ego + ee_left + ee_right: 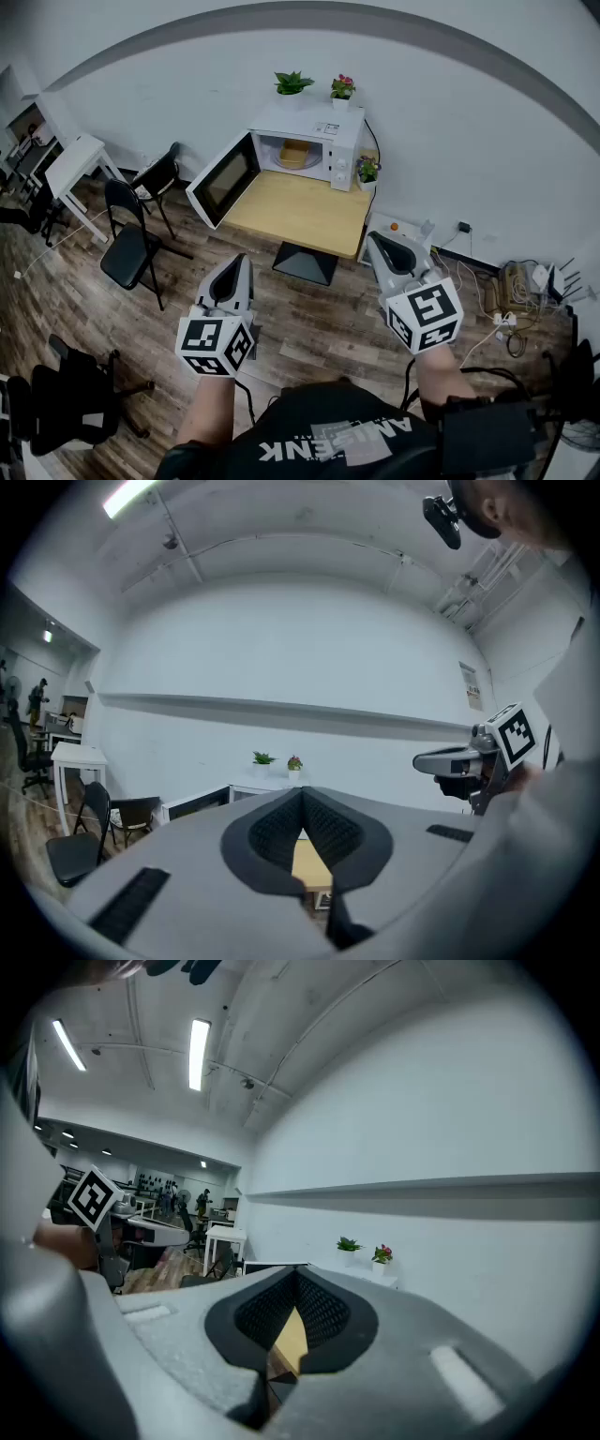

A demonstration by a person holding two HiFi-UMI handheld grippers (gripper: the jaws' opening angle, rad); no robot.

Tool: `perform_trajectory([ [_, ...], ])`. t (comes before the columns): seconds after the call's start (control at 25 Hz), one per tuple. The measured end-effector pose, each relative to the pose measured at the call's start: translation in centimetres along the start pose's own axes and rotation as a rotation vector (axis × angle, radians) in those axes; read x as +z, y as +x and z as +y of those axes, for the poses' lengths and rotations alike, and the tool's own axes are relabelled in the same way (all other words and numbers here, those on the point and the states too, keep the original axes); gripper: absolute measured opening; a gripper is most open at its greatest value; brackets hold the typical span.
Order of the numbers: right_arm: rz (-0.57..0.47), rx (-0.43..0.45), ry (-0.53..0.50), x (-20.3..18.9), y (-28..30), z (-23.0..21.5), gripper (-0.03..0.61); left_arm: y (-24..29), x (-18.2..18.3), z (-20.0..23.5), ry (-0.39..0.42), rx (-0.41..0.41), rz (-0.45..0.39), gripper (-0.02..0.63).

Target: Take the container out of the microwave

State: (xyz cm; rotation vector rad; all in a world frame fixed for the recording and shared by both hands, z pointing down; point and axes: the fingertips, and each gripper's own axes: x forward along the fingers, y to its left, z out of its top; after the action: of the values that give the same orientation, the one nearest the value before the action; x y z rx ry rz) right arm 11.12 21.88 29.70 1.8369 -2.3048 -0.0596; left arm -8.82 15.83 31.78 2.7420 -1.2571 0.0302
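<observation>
A white microwave (314, 141) stands at the back of a wooden table (300, 214), its door (222, 179) swung wide open to the left. Inside it sits a yellowish container (294, 153). Both grippers hover over the floor well short of the table. My left gripper (242, 262) is shut and holds nothing; in the left gripper view its jaws (303, 808) meet with nothing between them. My right gripper (373, 240) is likewise shut and empty, its pads closed together (295, 1290). Each gripper shows in the other's view, the right gripper (459, 759) and the left gripper (141, 1230).
Two potted plants (292, 82) (342, 87) stand on the microwave, and a third plant (367, 170) beside it. Black chairs (131, 246) (159, 173) and a white table (75, 161) are at the left. Cables and a power strip (511, 291) lie on the floor at the right.
</observation>
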Motion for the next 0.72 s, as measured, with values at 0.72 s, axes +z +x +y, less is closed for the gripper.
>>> perform_trajectory([
  [0.72,-0.029,-0.026,0.028,0.6,0.2,2.2,0.006,-2.6,-0.4,3.3,0.042,0.034,0.006,0.0],
])
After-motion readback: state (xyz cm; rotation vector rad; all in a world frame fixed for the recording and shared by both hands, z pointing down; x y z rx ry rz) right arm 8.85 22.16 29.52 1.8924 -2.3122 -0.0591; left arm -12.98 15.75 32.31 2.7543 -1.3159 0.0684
